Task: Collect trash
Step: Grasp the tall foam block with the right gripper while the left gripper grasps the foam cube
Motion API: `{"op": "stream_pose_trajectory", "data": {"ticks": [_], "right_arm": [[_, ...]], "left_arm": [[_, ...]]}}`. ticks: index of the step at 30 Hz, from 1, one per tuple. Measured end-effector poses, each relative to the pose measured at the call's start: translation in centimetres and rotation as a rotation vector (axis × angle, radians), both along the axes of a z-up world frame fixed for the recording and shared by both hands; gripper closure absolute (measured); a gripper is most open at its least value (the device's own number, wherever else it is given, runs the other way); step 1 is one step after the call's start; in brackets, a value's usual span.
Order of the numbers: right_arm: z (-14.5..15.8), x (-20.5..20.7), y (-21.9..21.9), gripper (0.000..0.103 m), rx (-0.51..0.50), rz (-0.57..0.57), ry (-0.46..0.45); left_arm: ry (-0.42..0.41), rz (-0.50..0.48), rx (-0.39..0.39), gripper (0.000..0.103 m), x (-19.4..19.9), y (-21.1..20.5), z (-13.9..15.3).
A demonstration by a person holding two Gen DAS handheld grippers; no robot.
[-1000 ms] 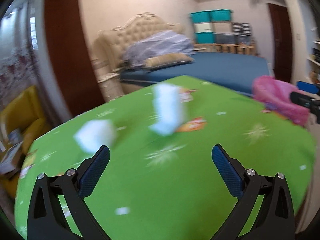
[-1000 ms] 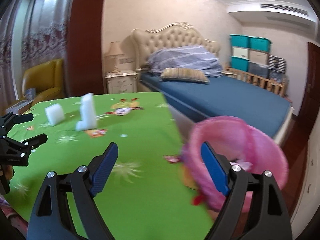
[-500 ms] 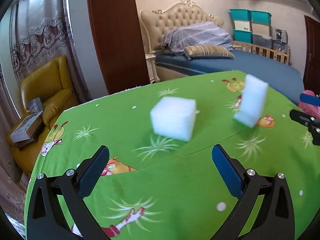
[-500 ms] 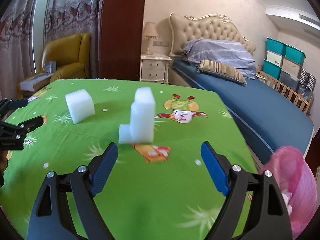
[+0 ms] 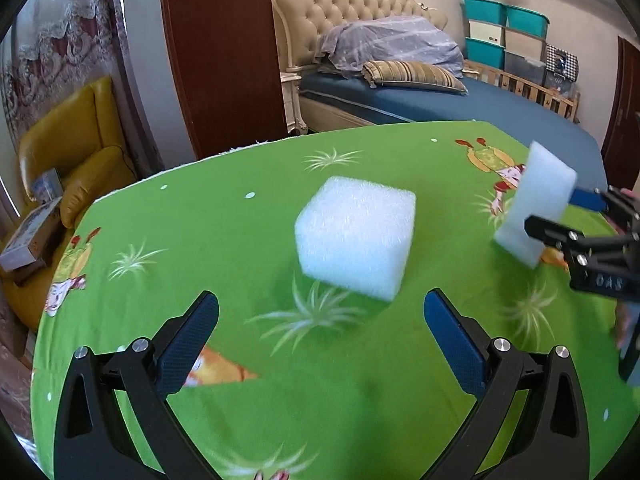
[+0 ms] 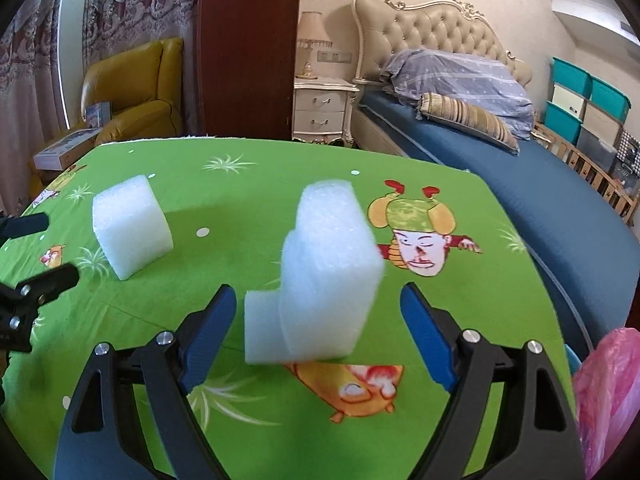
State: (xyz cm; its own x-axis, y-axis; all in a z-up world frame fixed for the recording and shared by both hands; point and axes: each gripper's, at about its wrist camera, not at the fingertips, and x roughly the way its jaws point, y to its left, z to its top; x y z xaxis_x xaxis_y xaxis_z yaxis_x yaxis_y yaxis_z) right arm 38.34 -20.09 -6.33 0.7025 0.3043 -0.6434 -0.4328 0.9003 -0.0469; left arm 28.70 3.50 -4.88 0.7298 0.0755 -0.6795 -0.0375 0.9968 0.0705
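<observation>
1. Left wrist view: my left hand-held gripper (image 5: 320, 316) gapes wide before the foam cube (image 5: 355, 237) on the green desk (image 5: 224, 216).
2. Right wrist view: my right hand-held gripper (image 6: 316, 320) spread, straddling the L-shaped foam (image 6: 320, 280); pink bag (image 6: 608, 396) cut off, contents unseen.

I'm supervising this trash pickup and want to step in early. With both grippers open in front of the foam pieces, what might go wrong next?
1. The tall L-shaped foam piece stands upright between the open right gripper fingers; an off-centre close might tip it over.
2. The foam cube is light, so the open left gripper may nudge it across the green tablecloth instead of gripping it.
3. The two grippers work close together and may bump.
</observation>
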Motion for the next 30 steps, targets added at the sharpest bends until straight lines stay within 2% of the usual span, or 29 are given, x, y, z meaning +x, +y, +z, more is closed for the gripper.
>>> {"op": "stream_pose_trajectory", "data": {"ticks": [1,3,9,13,14,17,20,24,30], "right_arm": [[0.0,0.0,-0.2,0.063,0.002,-0.002,-0.002],[0.2,-0.4,-0.4,0.066,-0.005,-0.014,-0.025],[0.5,-2.7,-0.7,0.067,0.013,0.009,-0.057],[0.8,-3.8,-1.3,0.067,0.052,-0.002,-0.055],[0.9,-4.1,-1.4,0.067,0.057,-0.006,-0.056],[1.2,-5.0,-1.6,0.066,0.067,-0.013,-0.06],[1.4,-6.0,-1.3,0.066,0.051,-0.024,-0.07],[1.2,-7.2,-0.7,0.066,0.048,-0.042,-0.063],[0.7,-8.9,0.0,0.066,0.012,-0.067,-0.056]], "left_arm": [[0.007,-0.001,-0.002,0.006,0.5,0.0,-0.1],[0.02,-0.01,-0.01,0.006,1.5,-0.4,-0.4],[0.023,-0.002,0.055,0.006,4.6,-1.4,-0.8],[0.06,-0.006,0.056,0.008,6.7,-1.5,-1.4],[0.067,-0.013,0.043,0.031,6.6,-1.5,-1.5],[0.044,-0.017,0.007,0.032,5.2,-1.5,-1.2],[0.006,-0.008,0.048,0.033,3.3,-2.0,-1.0],[-0.014,0.022,0.016,0.033,0.8,-1.0,-0.3],[-0.072,0.019,0.031,0.032,-3.4,-0.5,0.8]]}}
